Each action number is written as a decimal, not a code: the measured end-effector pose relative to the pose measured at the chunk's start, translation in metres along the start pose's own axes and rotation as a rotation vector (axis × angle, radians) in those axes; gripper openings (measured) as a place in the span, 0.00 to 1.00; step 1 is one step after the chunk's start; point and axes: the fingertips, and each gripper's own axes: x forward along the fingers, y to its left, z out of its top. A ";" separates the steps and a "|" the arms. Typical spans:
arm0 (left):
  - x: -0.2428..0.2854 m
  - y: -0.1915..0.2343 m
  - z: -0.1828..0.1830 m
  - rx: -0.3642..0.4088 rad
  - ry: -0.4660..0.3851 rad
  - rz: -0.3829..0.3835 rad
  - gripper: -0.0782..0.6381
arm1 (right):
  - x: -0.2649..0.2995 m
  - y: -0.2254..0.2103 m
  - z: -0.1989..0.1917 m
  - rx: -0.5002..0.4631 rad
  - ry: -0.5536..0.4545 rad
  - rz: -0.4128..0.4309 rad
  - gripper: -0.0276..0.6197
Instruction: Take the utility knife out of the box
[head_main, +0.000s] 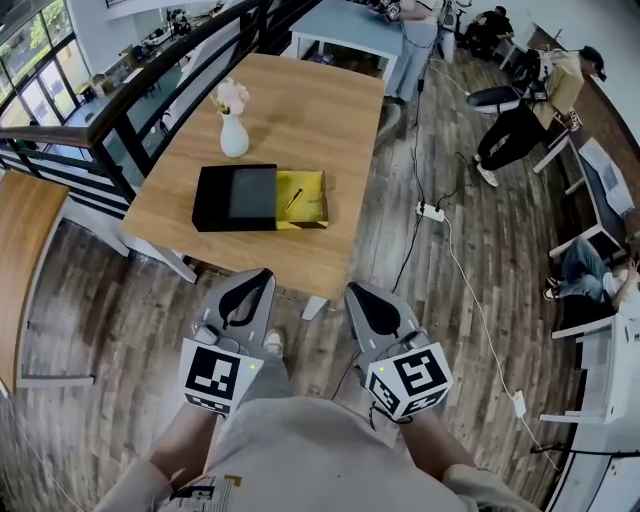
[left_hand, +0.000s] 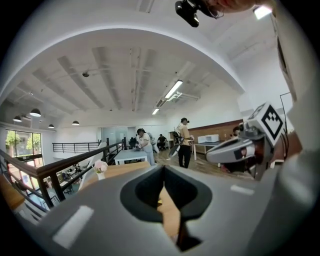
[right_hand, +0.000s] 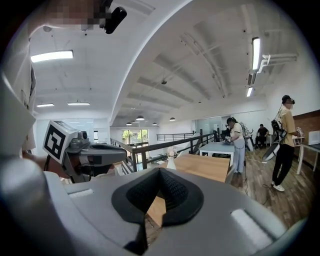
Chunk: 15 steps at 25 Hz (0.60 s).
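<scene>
Two grippers hover above the floor just short of the counter's near edge, and neither touches anything. The left gripper (head_main: 262, 272) has its jaws pressed together on nothing, and the right gripper (head_main: 352, 288) is closed and empty as well. In both gripper views the gripper's own grey body blocks the box, and only a sliver of wood shows behind the closed tips.

A dark plank floor (head_main: 440, 290) runs through a large open room with a black railing (head_main: 150, 90) at the left and seated people at the right. The wooden counter (head_main: 300, 110) carries a black box (head_main: 235, 197) whose yellow tray (head_main: 314, 208) is slid out to the right. The utility knife (head_main: 294, 198) lies in that tray, a thin dark shape too small to make out well. A white vase (head_main: 234, 135) of pink flowers stands just beyond the box.
</scene>
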 end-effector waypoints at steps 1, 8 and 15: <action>0.008 0.009 0.001 -0.001 -0.003 -0.005 0.11 | 0.010 -0.004 0.003 -0.003 0.002 -0.008 0.05; 0.061 0.069 0.010 -0.039 0.007 -0.036 0.11 | 0.081 -0.044 0.037 0.003 -0.013 -0.075 0.04; 0.112 0.124 0.013 -0.043 -0.003 -0.076 0.11 | 0.151 -0.069 0.061 0.030 -0.019 -0.113 0.05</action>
